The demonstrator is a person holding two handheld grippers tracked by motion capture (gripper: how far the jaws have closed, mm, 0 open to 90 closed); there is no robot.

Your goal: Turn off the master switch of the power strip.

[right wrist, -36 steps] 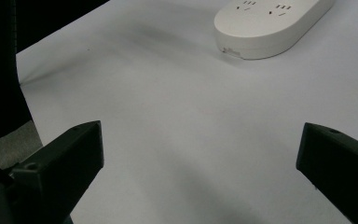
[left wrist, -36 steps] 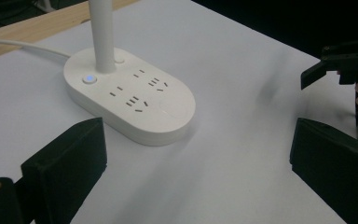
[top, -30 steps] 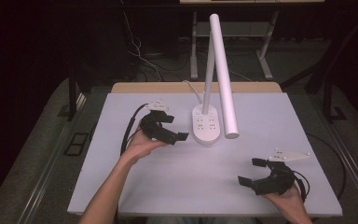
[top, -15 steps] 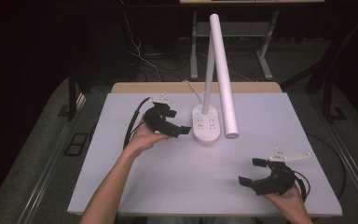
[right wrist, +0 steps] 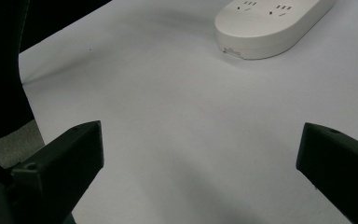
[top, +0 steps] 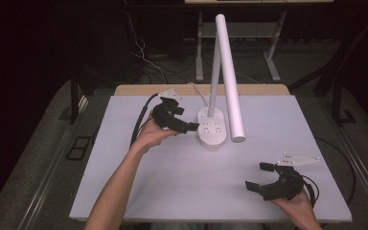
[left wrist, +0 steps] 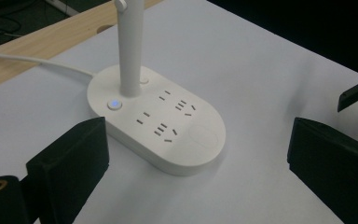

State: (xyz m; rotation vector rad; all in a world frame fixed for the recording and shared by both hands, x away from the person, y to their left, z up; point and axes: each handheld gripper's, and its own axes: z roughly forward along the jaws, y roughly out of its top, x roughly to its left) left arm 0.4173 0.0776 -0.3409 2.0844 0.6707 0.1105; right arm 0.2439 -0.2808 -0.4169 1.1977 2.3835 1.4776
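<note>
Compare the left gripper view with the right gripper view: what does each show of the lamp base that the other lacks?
Left gripper view alone: the lamp stem rising from the base, the lit blue button beside it, and the white cable leading off. Right gripper view alone: the base's near side wall with a small slot. Both share the white oval base with sockets, the white tabletop, and open black jaws.

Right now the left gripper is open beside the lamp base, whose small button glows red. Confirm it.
Not quite: the small button on the lamp base glows blue, not red, as the left gripper view shows. The left gripper is indeed open beside the base.
</note>
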